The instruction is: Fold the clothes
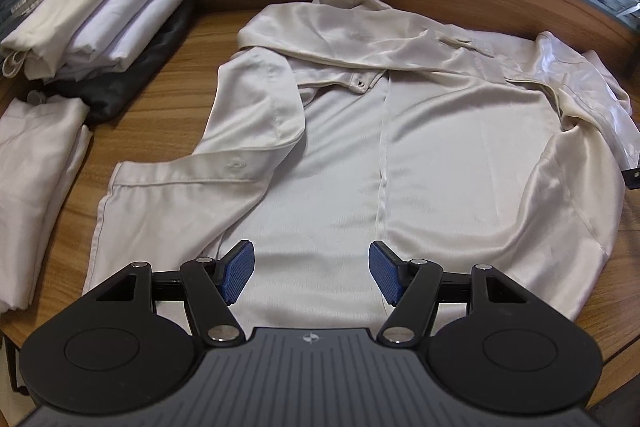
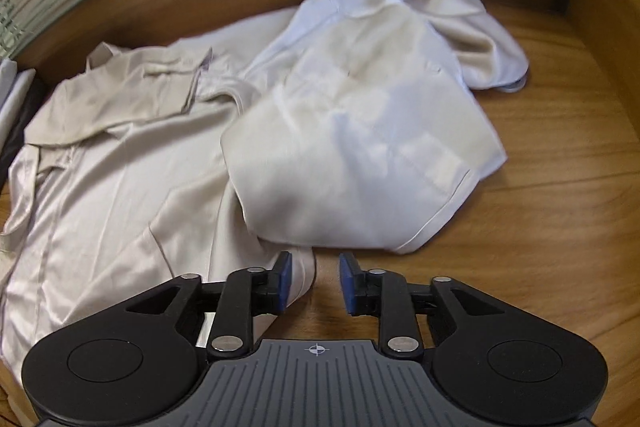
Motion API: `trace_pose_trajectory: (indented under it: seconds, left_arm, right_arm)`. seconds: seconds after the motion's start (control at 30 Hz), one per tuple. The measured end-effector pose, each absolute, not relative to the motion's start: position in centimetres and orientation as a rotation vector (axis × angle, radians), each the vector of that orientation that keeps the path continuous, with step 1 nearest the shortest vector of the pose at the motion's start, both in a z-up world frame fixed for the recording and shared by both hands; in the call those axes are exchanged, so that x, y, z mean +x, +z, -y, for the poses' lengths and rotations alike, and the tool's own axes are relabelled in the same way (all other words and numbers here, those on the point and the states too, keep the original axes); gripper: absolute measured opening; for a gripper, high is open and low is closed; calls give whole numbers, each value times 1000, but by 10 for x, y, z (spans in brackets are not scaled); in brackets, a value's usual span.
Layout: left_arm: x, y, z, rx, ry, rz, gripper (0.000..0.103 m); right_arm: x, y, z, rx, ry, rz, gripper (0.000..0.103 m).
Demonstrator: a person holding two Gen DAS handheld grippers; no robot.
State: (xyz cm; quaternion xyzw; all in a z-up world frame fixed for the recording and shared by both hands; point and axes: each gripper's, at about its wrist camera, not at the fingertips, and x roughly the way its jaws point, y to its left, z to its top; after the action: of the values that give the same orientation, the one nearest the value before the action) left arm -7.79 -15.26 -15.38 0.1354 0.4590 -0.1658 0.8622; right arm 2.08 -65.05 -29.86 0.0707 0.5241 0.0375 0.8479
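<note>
**Shirt half folded, hem fold waiting**

The cream satin shirt (image 1: 420, 147) is lying spread across the middle of the wooden desk (image 1: 168, 107), and the fold is looking partly done. On one side the sleeve (image 1: 256, 115) is already lying turned in over the body, its cuff (image 1: 360, 81) resting near the centre seam. On the other side, in the right wrist view, a broad panel of the shirt (image 2: 360, 147) is lying flopped over toward the desk's right edge, loose and puckered rather than flat, so that side is probably still needing to be squared. The lengthwise fold, hem up to collar, is not yet made, as I judge it.

A stack of folded clothes (image 1: 100, 15) is sitting at the far left corner of the desk, with another folded piece (image 1: 36, 179) along the left edge, so several garments are finished.

The shirt's long axis is running from the near edge of the desk to the far edge: collar (image 1: 348, 1) pointing at the far wall, hem toward the person.

The left gripper (image 1: 312, 273) is hanging wide over the hem, nothing between its pads. The right gripper (image 2: 314, 283) is standing narrowly parted, pressing on nothing, its left pad just beside a fold of cloth at the shirt's near right corner, bare desk showing in the gap.
</note>
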Motion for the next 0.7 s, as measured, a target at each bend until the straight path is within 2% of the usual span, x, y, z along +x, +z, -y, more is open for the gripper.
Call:
trace_pose_trajectory:
  seconds: [0.27,0.33,0.37,0.4,0.7]
  left_arm:
    - [-74,-146,145,282,-351,-950,69]
    - [-75,-144,142,282,-353,-945,70]
    - [-75,-144,141,286,-361,-945,69]
    - [-76,-143,139,292,-369,-943,69]
    - [-74,-144,131,372,-493,-922,70]
  right_arm:
    - [19,-313,624,63,46,-1088,31]
    - [18,-313,616,26,43,-1083,25]
    - [18,-313,613,5,44,-1081,11]
    - [18,-313,610,-4,44,-1082,4]
    - [-17,-290,617,85,-92,-1022,3]
